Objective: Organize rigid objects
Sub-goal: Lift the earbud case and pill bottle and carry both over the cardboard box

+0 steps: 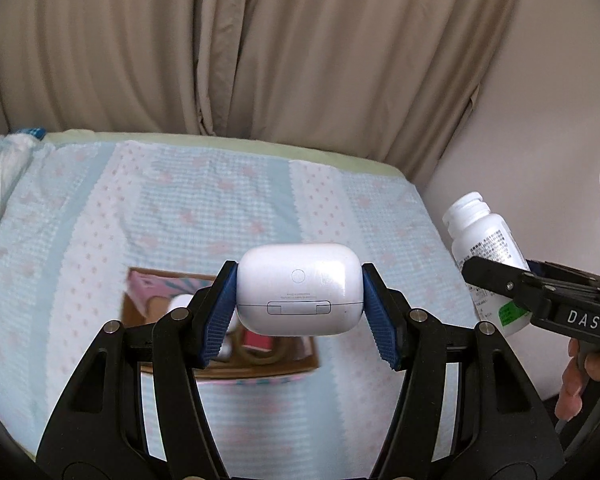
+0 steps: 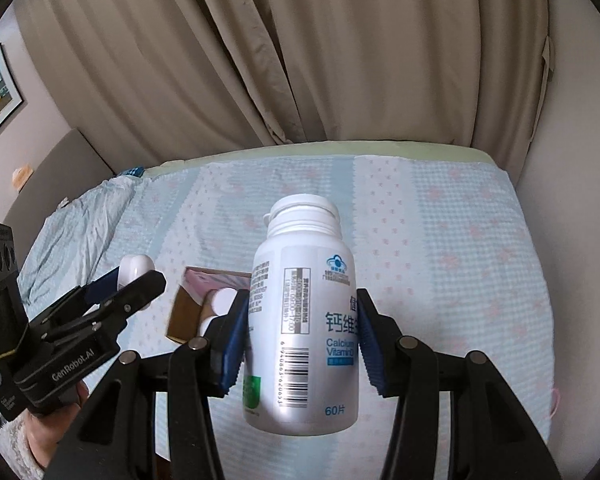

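Blue ribbed pads of the left gripper (image 1: 300,312) press on both short ends of a white earbud case (image 1: 299,289), its jaws closed on it so the hinge side and small round button face the wrist camera; a line of tiny print above the hinge is too small to read. The end-on grip leaves the case's broad faces clear, probably so it can be lowered flat. The right gripper (image 2: 300,340) has its jaws clamped on the waist of a white bottle (image 2: 302,332), held neck-up and slightly tilted, with no cap on its threaded mouth. Its label reads "Calcium Vitamin D" and "60片" beside a barcode, large blue Chinese characters partly hidden by a pad, and a green patch lower down (finer print is illegible). Both items hang in the air above a bed (image 2: 440,248) covered in a pale blue quilt with pink stars. Below them on the quilt lies an open cardboard box (image 1: 260,364) already holding a pink packet and some small white pieces, seemingly the destination for both items. One gripper body is lettered "DAS", the other "GenRobot.AI". Beige curtains (image 1: 300,48) hang behind the bed.
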